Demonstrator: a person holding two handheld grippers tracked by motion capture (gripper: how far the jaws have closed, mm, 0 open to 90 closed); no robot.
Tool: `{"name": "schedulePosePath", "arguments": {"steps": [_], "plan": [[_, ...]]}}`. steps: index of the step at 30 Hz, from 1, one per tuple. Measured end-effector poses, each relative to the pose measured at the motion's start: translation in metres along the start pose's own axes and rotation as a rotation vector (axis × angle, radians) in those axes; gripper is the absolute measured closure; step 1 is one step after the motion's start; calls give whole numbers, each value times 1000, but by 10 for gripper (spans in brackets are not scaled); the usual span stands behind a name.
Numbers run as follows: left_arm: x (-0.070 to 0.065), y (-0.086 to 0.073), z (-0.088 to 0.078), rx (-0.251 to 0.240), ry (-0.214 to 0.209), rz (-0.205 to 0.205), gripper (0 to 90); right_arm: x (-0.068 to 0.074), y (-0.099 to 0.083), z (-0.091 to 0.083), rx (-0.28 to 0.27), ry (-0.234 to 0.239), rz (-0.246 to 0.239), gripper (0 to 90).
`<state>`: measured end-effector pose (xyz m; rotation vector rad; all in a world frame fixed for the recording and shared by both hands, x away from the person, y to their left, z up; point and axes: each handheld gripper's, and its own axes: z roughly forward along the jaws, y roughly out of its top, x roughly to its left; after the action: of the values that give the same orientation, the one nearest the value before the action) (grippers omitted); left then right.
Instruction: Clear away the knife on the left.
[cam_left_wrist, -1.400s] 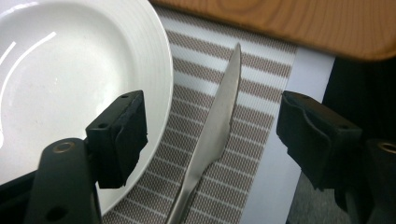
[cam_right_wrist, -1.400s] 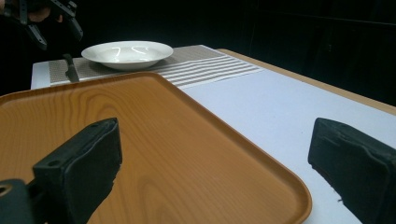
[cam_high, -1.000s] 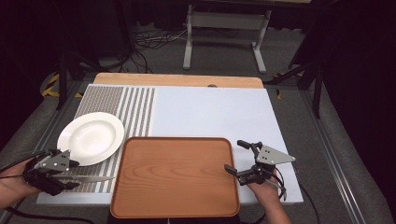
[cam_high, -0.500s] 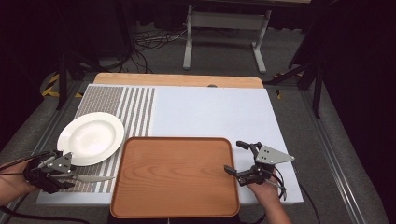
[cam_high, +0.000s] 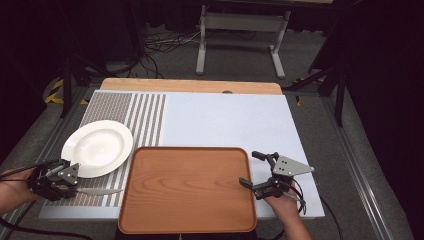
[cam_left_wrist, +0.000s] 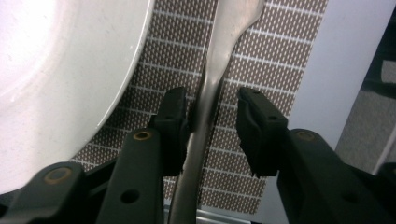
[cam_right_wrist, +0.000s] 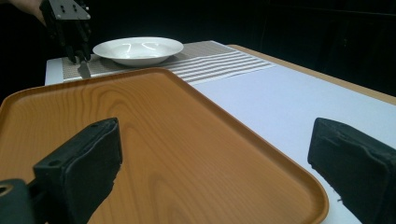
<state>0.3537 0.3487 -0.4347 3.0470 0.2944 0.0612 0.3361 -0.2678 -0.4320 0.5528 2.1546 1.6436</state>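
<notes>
Closing around a metal knife (cam_high: 95, 191) on the striped mat (cam_high: 150, 112), the left gripper (cam_high: 56, 178) points along its handle; its own view shows the handle (cam_left_wrist: 205, 109) between still-parted pads; the right gripper (cam_right_wrist: 215, 172) gapes over the tray (cam_right_wrist: 154, 135)

Left gripper (cam_left_wrist: 205, 123) jaws closing around knife (cam_left_wrist: 210, 93)

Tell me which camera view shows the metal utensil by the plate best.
The left gripper view: the utensil's handle runs up close between the left tongs. The high view shows it small beside the plate; the right gripper view shows just its tip.
</notes>
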Motion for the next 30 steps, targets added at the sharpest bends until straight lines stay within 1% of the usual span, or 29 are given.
{"name": "schedulePosePath", "arguments": {"steps": [1, 3, 5, 6, 11, 13, 17, 20, 23, 27, 30], "plan": [[0, 0, 0, 4, 1, 7, 660, 0, 0, 0, -1, 0, 0, 37], [1, 1, 0, 19, 14, 25, 707, 0, 0, 0, -1, 2, 2, 36], [1, 3, 0, 33, 19, 31, 738, 0, 0, 0, 1, 4, 3, 36], [1, 4, 0, 36, 17, 37, 738, 0, 0, 0, 2, 6, 3, 37], [-1, 7, 0, 65, 33, 75, 769, 0, 0, 1, 3, 14, 3, 37], [-1, 8, 0, 70, 31, 88, 784, 0, 0, 1, 2, 16, 4, 37], [-1, 8, 0, 68, 27, 85, 797, 0, -1, 2, 3, 21, 5, 37], [-1, 9, 0, 76, 29, 83, 800, 0, -1, 1, 1, 23, 8, 37], [-2, 12, 0, 97, 32, 96, 801, 0, -1, 2, 1, 23, 8, 37], [-3, 12, 0, 102, 40, 108, 803, 0, -1, 2, 7, 27, 13, 37], [-3, 12, -1, 109, 40, 105, 803, 0, -1, 2, 5, 29, 12, 37]]}}
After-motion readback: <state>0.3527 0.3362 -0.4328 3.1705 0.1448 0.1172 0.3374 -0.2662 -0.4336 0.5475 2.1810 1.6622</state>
